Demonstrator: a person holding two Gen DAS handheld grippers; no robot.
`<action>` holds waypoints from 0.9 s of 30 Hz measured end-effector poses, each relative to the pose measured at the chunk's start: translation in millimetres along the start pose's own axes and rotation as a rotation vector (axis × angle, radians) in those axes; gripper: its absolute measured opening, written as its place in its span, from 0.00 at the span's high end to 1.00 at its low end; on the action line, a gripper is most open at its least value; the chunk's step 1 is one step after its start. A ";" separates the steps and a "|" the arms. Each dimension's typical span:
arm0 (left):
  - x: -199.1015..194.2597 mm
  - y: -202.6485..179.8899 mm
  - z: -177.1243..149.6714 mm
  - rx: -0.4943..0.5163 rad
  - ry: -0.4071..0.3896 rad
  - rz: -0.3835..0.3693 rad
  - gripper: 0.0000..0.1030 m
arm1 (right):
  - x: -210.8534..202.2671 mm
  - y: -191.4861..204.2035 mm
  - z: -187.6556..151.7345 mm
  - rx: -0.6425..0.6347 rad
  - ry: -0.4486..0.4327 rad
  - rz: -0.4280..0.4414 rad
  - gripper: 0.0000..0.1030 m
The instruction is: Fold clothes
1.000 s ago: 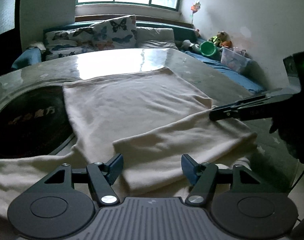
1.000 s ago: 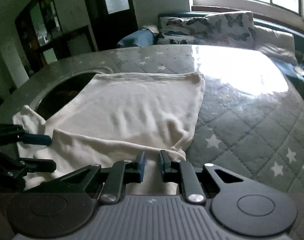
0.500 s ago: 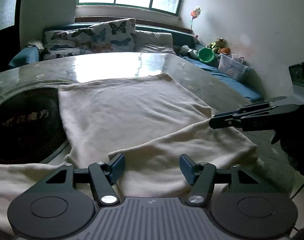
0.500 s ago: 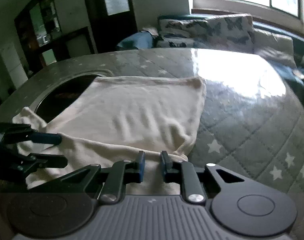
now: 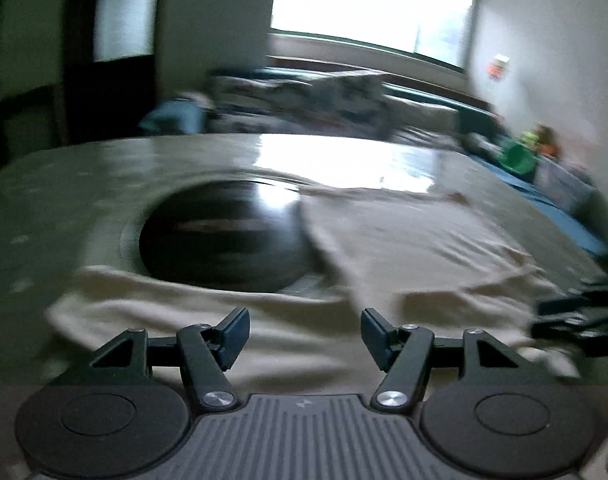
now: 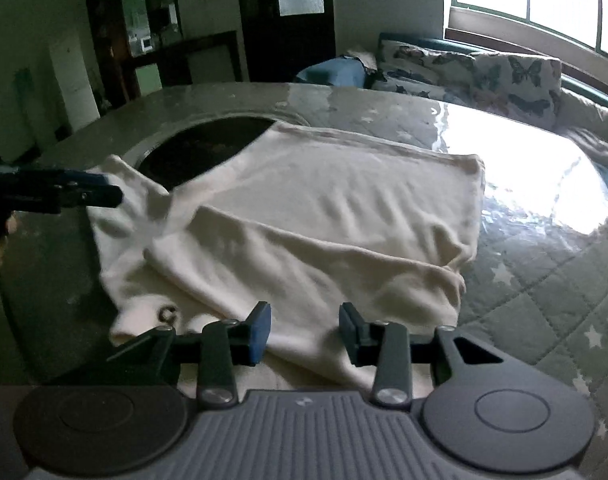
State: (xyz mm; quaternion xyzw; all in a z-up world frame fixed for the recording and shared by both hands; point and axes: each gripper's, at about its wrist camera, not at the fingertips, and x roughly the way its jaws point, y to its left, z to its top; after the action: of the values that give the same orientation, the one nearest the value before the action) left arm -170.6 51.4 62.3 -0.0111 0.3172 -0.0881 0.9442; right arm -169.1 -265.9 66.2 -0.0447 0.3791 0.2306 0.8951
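Lying partly folded on the quilted table (image 6: 544,300), cream garment (image 6: 324,208) covering part of the dark round inset (image 5: 223,240). Spreading apart above its near edge, right gripper (image 6: 305,330), gripping nothing. Hovering spread wide, left gripper (image 5: 305,334), empty.

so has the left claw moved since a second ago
yes, in the right wrist view the left claw now sits higher, by the dark round inset.

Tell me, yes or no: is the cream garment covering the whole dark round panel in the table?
No: the cream garment overlaps only one edge of the dark round panel, most of which stays exposed.
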 end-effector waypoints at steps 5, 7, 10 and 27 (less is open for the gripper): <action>-2.9 43.5 2.2 -0.128 -0.029 0.204 0.37 | -1.6 0.2 2.5 -0.001 -0.004 0.002 0.63; -1.5 58.9 4.5 -0.174 -0.035 0.288 0.37 | -1.1 -0.3 1.7 0.003 0.001 0.005 0.63; 3.8 81.2 7.7 -0.243 -0.027 0.351 0.36 | -0.1 -0.5 -0.4 0.007 0.006 0.004 0.62; 33.9 119.8 5.3 -0.371 0.035 0.392 0.87 | -0.5 -1.1 -0.3 0.019 0.008 0.000 0.62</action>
State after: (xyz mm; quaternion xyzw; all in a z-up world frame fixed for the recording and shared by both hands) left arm -121.8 163.2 37.0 -0.1207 0.3402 0.1557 0.9195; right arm -169.1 -267.1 66.3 -0.0371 0.3846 0.2267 0.8940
